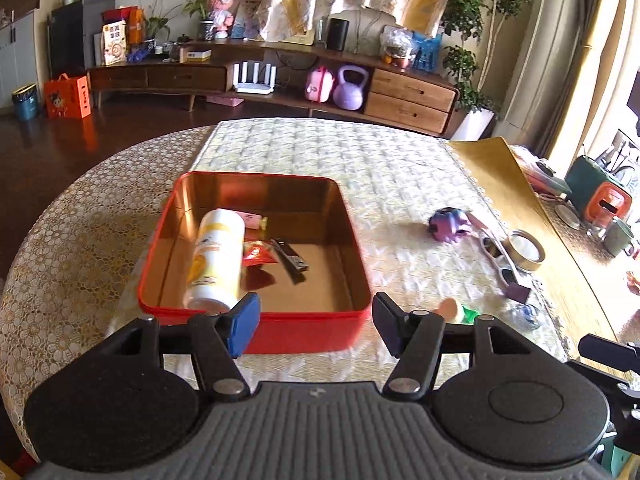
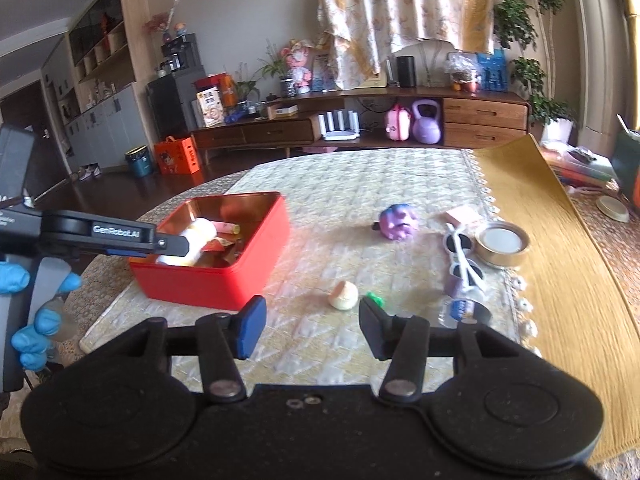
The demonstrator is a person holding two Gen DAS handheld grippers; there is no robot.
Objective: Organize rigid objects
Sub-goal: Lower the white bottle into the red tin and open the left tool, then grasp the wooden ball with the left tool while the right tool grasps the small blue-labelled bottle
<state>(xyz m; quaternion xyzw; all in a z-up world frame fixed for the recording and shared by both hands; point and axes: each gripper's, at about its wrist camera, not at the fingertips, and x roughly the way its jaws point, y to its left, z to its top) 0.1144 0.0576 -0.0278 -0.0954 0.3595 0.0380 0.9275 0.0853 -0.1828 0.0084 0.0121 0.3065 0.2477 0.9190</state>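
The red tin (image 1: pixel 256 320) sits on the quilted mat of the worktop (image 1: pixel 60 272), already holding a white bottle (image 1: pixel 218 258), nail clippers (image 1: pixel 290 260) and some small packets (image 1: pixel 256 256). The left gripper (image 1: pixel 316 320) hangs just short of the tin's near wall, fingers (image 1: pixel 244 324) spread and empty. The right gripper (image 2: pixel 312 328) is likewise released and carrying nothing, low over the mat and facing the loose things.

Still outside the tin, all to its right: a cream ball-like piece (image 2: pixel 343 295) with a small green bit (image 2: pixel 375 299) beside it, a purple toy (image 2: pixel 396 222), white sunglasses (image 2: pixel 464 258), a tape roll (image 2: pixel 502 244), a pink pad (image 2: pixel 464 214) and a small bottle (image 2: pixel 464 310) at the mat's edge.

The step in hand looks like a pickup by the right gripper, and the cream piece is the nearest target, almost centred between its fingers (it looks rounded, so it may roll). To do it well:

- Come down straight over the piece so both fingers bracket its widest part, not the top.
- Keep clear of the green bit so it isn't nudged away.
- Close gently and evenly; a lopsided squeeze would likely squirt it out.
- Lift above the tin's wall before crossing, and release over the bare right half of the floor, away from the bottle.
- Keep the left gripper back from the tin's rim so the two don't collide.
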